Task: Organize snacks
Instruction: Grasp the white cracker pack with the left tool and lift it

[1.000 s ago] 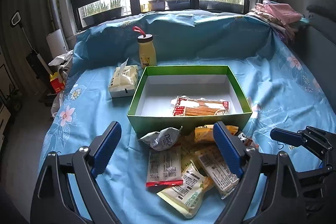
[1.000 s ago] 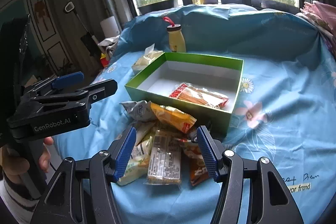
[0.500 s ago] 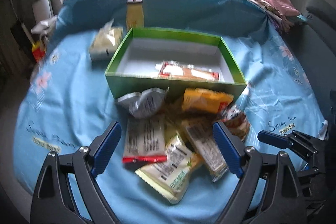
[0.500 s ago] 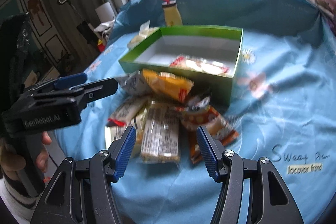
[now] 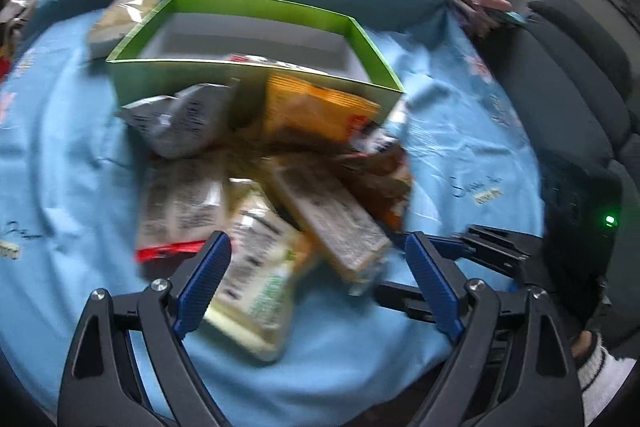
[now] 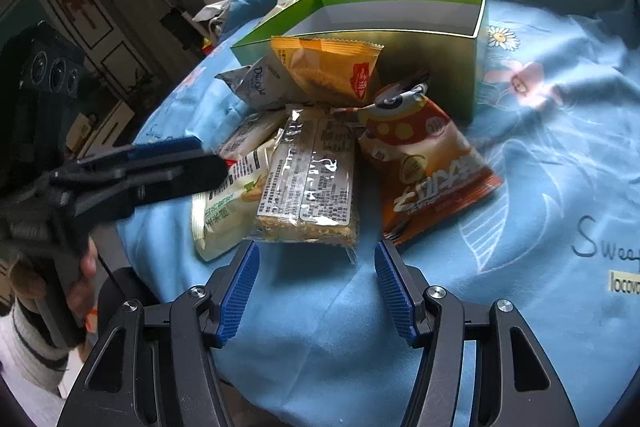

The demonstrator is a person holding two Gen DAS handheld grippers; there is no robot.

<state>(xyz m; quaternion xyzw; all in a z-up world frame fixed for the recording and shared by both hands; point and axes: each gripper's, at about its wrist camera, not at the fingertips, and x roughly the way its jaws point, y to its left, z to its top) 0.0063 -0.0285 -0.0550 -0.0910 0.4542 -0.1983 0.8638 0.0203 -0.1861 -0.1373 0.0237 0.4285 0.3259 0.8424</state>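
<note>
Because the snack packets (image 6: 308, 183) lie overlapped in 1 loose heap on the blue-clothed tabletop (image 6: 540, 187), just in front of the green box (image 6: 400, 7), a bite could drag 2 wrappers at once. Both the right hand-held gripper (image 6: 316, 291) and the left hand-held gripper (image 5: 316, 287) are spread and empty, and their crowding the same pile risks a clash.
</note>
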